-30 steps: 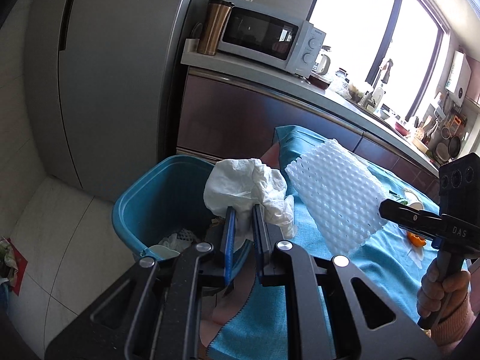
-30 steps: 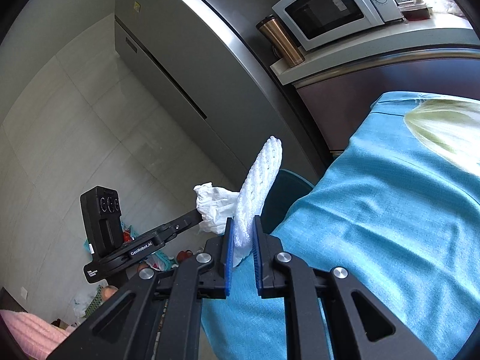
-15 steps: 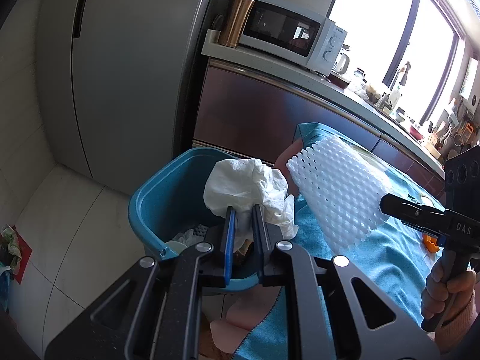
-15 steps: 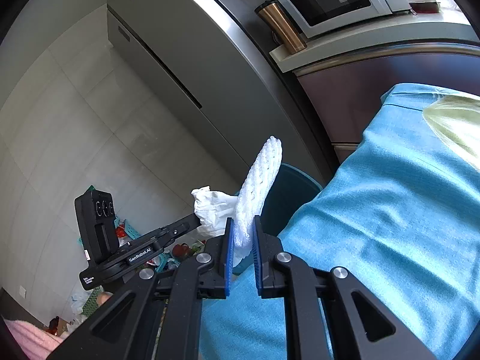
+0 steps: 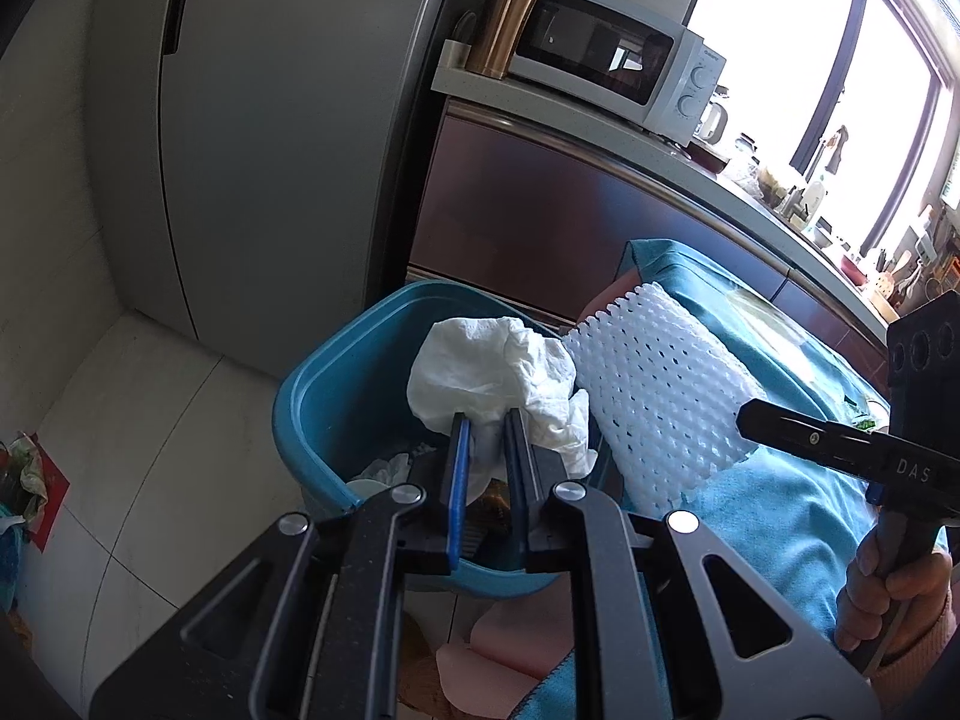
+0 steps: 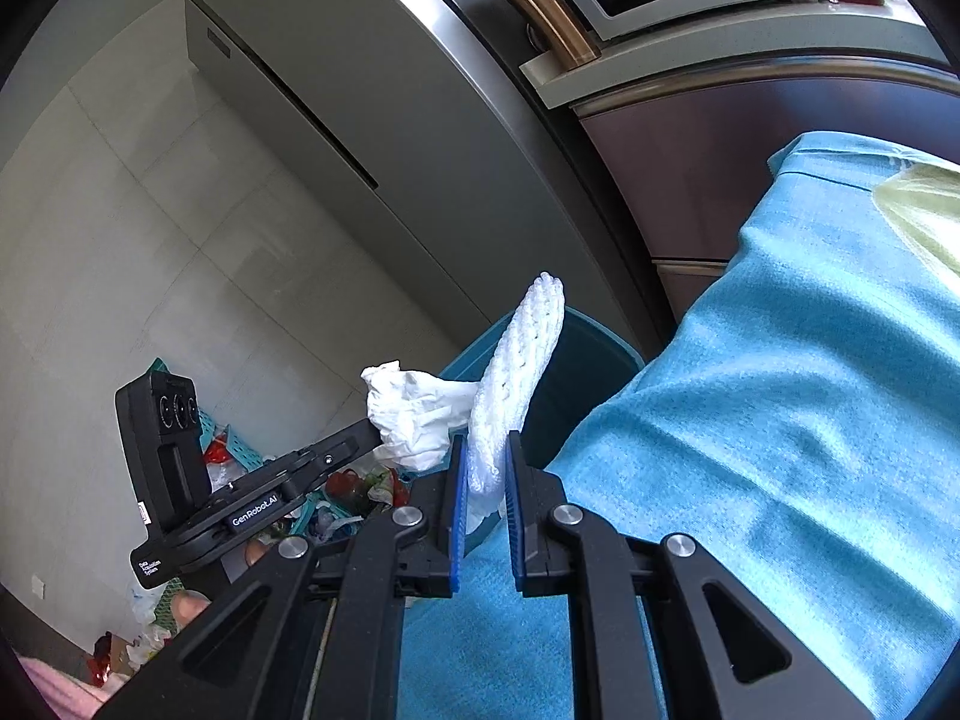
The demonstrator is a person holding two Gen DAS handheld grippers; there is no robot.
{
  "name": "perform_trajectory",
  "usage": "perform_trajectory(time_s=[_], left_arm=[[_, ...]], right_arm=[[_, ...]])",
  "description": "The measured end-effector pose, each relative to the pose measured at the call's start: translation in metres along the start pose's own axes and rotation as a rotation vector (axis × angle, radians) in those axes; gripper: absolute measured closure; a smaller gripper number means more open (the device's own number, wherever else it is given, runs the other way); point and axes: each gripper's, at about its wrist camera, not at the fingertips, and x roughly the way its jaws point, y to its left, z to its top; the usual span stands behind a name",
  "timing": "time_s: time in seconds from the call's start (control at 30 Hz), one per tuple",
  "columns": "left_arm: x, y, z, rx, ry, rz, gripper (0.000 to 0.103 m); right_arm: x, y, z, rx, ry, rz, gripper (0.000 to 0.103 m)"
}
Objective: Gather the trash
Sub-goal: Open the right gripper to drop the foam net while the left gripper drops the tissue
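The left gripper (image 5: 486, 420) pinched a crumpled white paper towel (image 5: 492, 372) above the open blue trash bin (image 5: 336, 414). Just beside it, the right gripper (image 6: 485, 450) clamped a white foam fruit net (image 6: 519, 366) by its lower end, over the bin's rim where it met the teal tablecloth (image 6: 780, 420).
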Motion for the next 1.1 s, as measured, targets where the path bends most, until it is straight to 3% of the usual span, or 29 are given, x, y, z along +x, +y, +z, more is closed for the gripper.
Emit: perform_trajectory(time_s=[0.57, 0.93, 1.1], left_arm=[[0.049, 0.004, 0.005, -0.019, 0.062, 0.056, 0.088], [0.085, -0.006, 0.006, -0.013, 0.093, 0.078, 0.083], [0.097, -0.003, 0.003, -0.031, 0.112, 0.085, 0.079]], right_arm=[[0.04, 0.024, 0.009, -0.032, 0.066, -0.077, 0.091], [0.044, 0.031, 0.009, -0.03, 0.068, -0.096, 0.089], [0.041, 0.027, 0.006, -0.011, 0.059, -0.096, 0.079]])
